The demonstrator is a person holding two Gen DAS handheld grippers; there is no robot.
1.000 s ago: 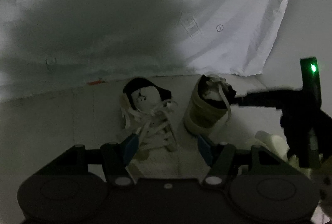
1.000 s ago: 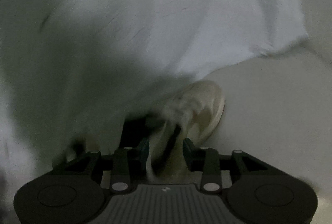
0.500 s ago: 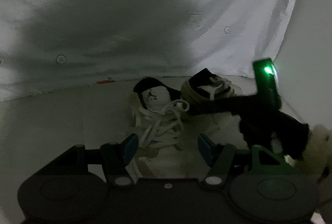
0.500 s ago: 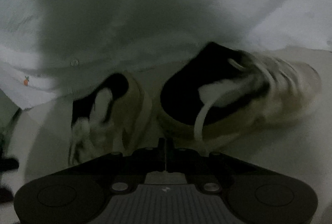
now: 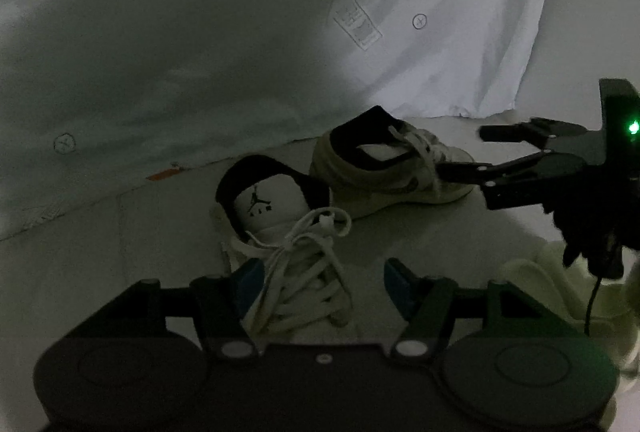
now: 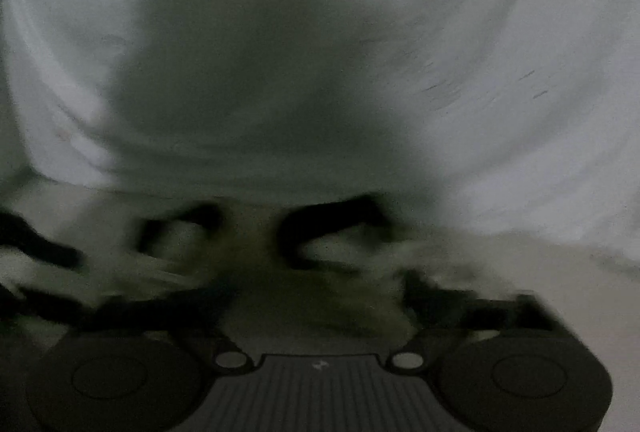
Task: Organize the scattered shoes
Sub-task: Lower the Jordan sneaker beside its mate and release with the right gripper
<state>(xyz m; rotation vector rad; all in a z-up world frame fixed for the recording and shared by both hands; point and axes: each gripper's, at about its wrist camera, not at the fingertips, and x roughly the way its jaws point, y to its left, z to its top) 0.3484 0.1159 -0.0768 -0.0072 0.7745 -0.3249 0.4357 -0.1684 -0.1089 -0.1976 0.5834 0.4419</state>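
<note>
A white sneaker (image 5: 280, 228) with a black collar and loose laces lies between the blue pads of my left gripper (image 5: 324, 278). Its jaws are opening; the left pad is at the shoe's side and the right pad stands off it. The matching second sneaker (image 5: 380, 172) sits just behind and to the right, toe pointing right. My right gripper (image 5: 460, 150) hovers at that toe with its jaws opening wide, gripping nothing. In the blurred right wrist view both black collars show, the second sneaker (image 6: 320, 244) lying between the spread jaws of the right gripper (image 6: 316, 288).
A white sheet (image 5: 400, 32) printed with carrots hangs to the floor right behind the shoes. A pale fluffy item (image 5: 552, 284) lies on the floor at the right, below the dark-gloved hand (image 5: 592, 228) holding the right gripper. Pale floor (image 5: 80, 272) stretches left.
The right gripper carried the second sneaker in, set it down beside the first, then let go and spread its jaws. The left gripper shifted over the first sneaker.
</note>
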